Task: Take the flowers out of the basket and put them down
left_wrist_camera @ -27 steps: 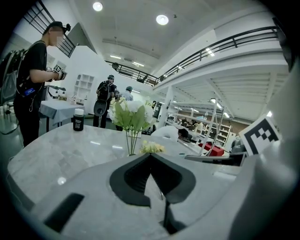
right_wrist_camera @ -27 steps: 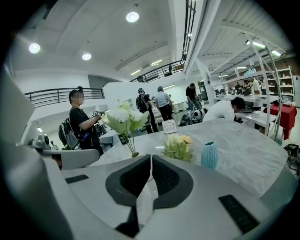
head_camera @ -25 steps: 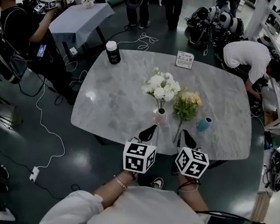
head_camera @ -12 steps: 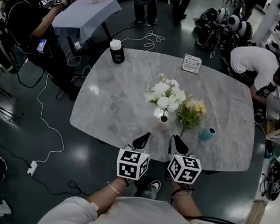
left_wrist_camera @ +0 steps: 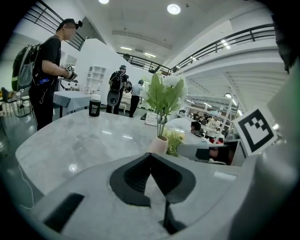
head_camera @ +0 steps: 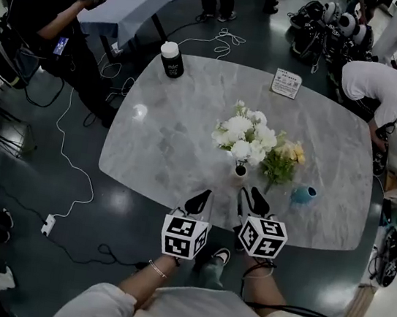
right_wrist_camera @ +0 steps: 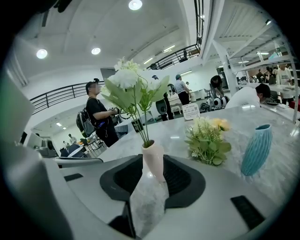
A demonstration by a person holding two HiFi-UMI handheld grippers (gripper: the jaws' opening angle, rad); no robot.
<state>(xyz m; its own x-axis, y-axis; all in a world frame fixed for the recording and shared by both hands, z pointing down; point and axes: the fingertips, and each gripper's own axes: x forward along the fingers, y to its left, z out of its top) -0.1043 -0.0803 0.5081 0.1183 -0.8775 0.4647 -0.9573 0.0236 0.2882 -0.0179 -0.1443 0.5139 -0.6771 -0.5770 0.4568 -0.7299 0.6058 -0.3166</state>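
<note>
Low in the middle of the head view, the right gripper (head_camera: pixel 249 193) sits at the near edge of the marble table (head_camera: pixel 173 128). Its jaws have just been opening and now stand spread. In the right gripper view, the small pink vase (right_wrist_camera: pixel 153 160) rises in the gap at their tips. The pads do not press on it, and I cannot tell whether it stands between the tips or just past them. Left of it in the head view, the left gripper (head_camera: pixel 207 192) has its jaws pressed together on nothing.

White flowers (head_camera: pixel 246 133) stand upright in that pink vase, a little right of the frame's middle. Just to their right, a yellow and green bunch (head_camera: pixel 285 158) rests on the table near a teal vase (head_camera: pixel 304 194). No basket shows in any view.

By my reading, the yellow bunch is already put down and the white flowers are the ones left to take out. The next move probably calls for a grip on the thin green stems above the vase's neck, not on the vase. A straight upward pull would follow. The vase looks light and narrow, so the idle left gripper may need to steady it.
</note>
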